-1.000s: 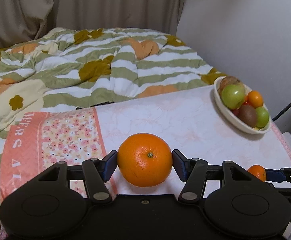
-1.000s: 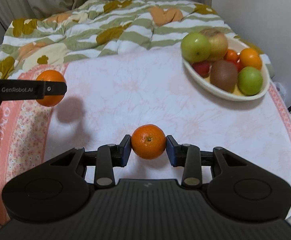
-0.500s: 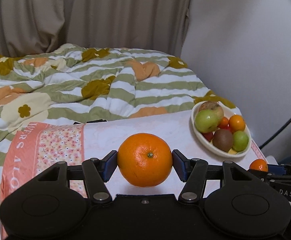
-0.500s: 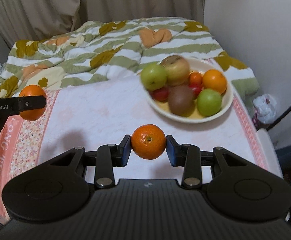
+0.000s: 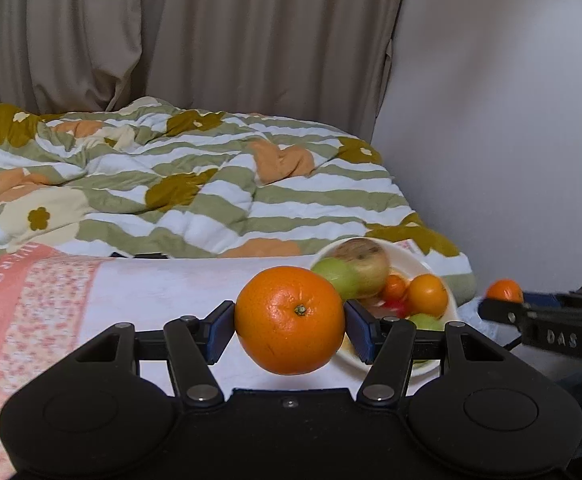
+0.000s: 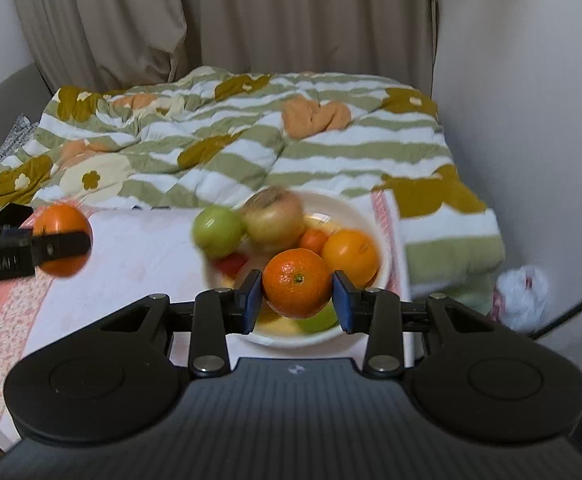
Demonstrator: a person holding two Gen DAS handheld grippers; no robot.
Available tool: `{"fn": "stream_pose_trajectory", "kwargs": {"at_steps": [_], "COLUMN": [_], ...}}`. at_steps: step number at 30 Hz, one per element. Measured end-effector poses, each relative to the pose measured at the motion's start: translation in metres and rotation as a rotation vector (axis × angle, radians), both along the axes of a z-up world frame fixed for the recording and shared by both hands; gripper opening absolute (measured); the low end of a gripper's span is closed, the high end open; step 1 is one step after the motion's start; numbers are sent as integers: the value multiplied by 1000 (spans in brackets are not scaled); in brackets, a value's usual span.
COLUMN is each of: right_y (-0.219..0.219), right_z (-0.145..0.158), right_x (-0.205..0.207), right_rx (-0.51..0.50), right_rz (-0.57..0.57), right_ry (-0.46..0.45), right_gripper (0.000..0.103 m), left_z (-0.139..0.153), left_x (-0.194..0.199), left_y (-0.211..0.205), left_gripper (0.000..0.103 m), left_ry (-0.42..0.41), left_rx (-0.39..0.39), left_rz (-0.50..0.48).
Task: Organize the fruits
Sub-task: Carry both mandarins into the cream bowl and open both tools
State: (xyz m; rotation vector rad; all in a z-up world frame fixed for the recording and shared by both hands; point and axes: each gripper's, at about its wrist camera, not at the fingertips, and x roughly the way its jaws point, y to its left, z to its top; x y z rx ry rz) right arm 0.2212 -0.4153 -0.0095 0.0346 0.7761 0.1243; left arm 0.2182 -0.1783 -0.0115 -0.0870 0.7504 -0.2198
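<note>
White bowl (image 6: 385, 256) of blurred fruit beyond the clamped mandarin (image 6: 297, 283).

Large orange (image 5: 289, 320): dimpled, glossy peel. Small orange (image 6: 296, 283): same pitted, shiny skin. Gripper (image 5: 289, 326) bodies: matt black plastic, blue pads (image 5: 215, 330), metal pivot screws. Bowl (image 6: 385, 240): smooth, cream, glazed look. Tablecloth (image 6: 139, 256): matt printed cloth. Quilt (image 5: 211, 184): soft stitched fabric.

Both wrist views angled down, near, sharing fruit bowl (image 5: 431, 264) (image 6: 385, 240).
</note>
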Motion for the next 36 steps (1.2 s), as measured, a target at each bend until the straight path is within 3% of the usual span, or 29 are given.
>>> {"fn": "stream_pose_trajectory", "kwargs": {"at_steps": [7, 16, 28, 32, 36], "right_y": [-40, -65, -85, -85, -82], "right_z": [-9, -29, -50, -51, -50], "right_x": [40, 73, 99, 104, 113], "right_rx": [-4, 15, 34, 39, 49], "right_rz": [2, -18, -40, -34, -5], "right_ry": [-2, 24, 57, 56, 53], "right_gripper": [53, 53, 53, 53, 53], "left_z": [-14, -43, -73, -60, -47], "left_x": [20, 54, 77, 72, 67], "left_y": [-53, -113, -148, -144, -135], "left_gripper": [63, 63, 64, 95, 95], "left_ry": [14, 17, 60, 15, -2], "left_rx": [24, 110, 187, 168, 157], "left_rz": [-37, -171, -234, -229, -202]}}
